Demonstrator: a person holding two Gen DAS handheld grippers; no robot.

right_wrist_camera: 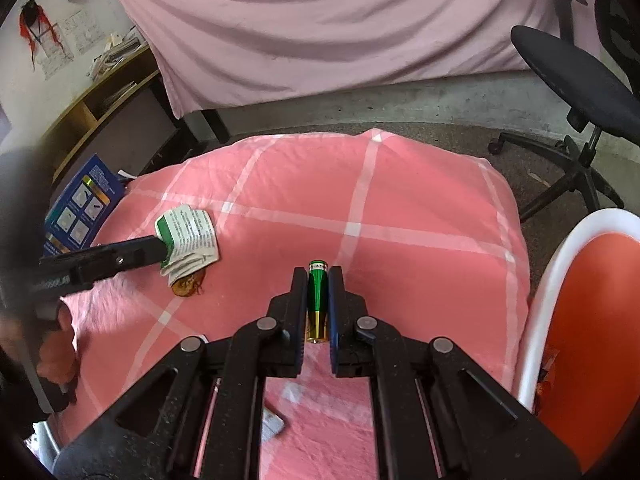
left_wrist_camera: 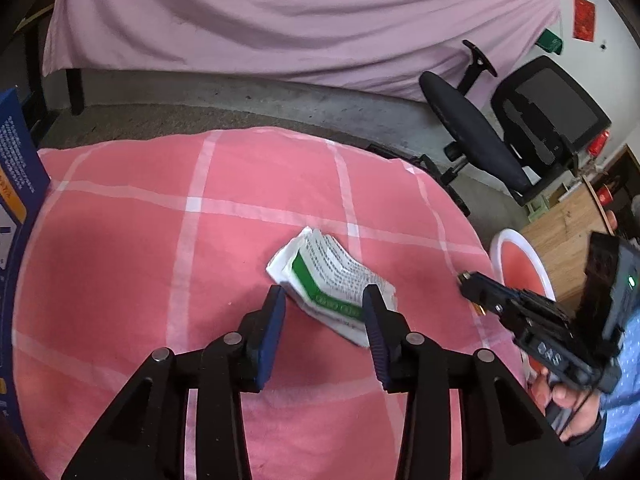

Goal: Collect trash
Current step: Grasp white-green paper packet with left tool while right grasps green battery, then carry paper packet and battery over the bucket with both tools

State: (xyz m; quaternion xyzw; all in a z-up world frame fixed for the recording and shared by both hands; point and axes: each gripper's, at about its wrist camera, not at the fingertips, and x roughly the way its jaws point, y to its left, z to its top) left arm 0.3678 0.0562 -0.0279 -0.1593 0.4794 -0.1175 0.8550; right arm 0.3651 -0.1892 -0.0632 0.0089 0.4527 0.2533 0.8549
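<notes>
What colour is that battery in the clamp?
The battery is green with a gold end, seen best from the right wrist camera.

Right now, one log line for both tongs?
left tongs: open, astride leaflet | right tongs: shut on battery | bin: right of table
</notes>
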